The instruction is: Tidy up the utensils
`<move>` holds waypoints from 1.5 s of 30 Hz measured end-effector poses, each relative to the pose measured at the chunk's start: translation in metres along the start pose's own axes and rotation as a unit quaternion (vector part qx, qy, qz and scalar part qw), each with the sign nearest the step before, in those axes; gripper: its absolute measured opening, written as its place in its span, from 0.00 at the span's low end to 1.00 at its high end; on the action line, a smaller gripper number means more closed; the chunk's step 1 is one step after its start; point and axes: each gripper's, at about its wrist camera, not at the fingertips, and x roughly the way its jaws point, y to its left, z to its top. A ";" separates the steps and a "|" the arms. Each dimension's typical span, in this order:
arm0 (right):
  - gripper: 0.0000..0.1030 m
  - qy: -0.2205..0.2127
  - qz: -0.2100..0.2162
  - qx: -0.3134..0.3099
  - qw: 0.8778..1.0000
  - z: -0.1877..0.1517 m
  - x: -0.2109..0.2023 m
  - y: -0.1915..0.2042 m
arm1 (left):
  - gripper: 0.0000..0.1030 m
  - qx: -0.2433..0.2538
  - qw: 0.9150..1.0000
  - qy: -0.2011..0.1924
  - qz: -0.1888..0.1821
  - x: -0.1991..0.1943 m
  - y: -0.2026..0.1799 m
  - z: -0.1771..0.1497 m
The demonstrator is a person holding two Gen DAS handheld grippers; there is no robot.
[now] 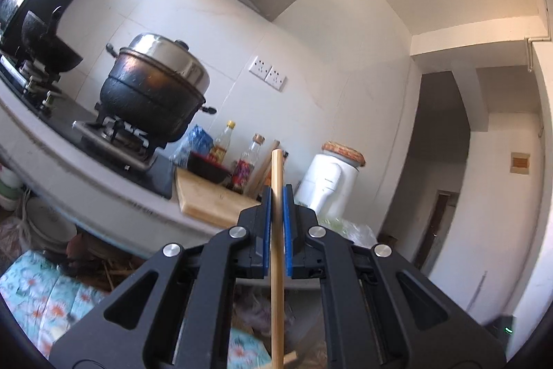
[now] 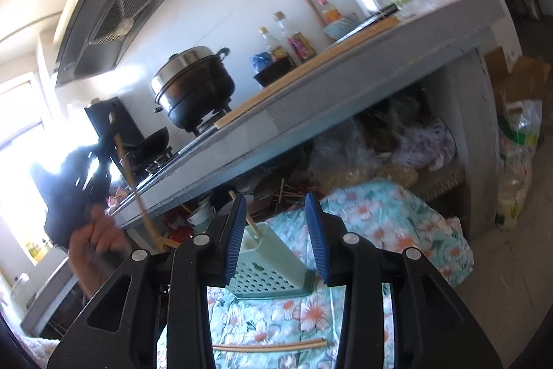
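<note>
My left gripper is shut on a wooden chopstick that stands upright between its blue pads, its top end poking above the fingertips. The right wrist view shows that same gripper blurred at the left, held by a hand, with the chopstick slanting through it. My right gripper is open with nothing pressed between its pads. Just beyond its fingers a pale green perforated utensil holder rests on a floral cloth with a chopstick inside. Another chopstick lies loose on the cloth.
A grey counter runs overhead with a gas stove and black pot, a wooden cutting board, sauce bottles and a white jar. Bags and clutter fill the space under the counter.
</note>
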 end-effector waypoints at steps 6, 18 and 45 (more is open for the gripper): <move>0.34 0.006 -0.021 0.020 1.000 -0.007 -0.003 -0.028 | 0.05 0.045 0.998 0.010 0.051 0.055 0.004 -0.031; 0.34 0.017 -0.034 0.052 0.998 -0.015 0.005 -0.060 | 0.05 0.141 0.985 0.039 0.093 0.080 0.012 -0.087; 0.42 0.212 -0.040 0.084 0.973 -0.130 0.029 -0.039 | 0.80 0.183 0.942 0.254 0.120 -0.111 0.026 -0.116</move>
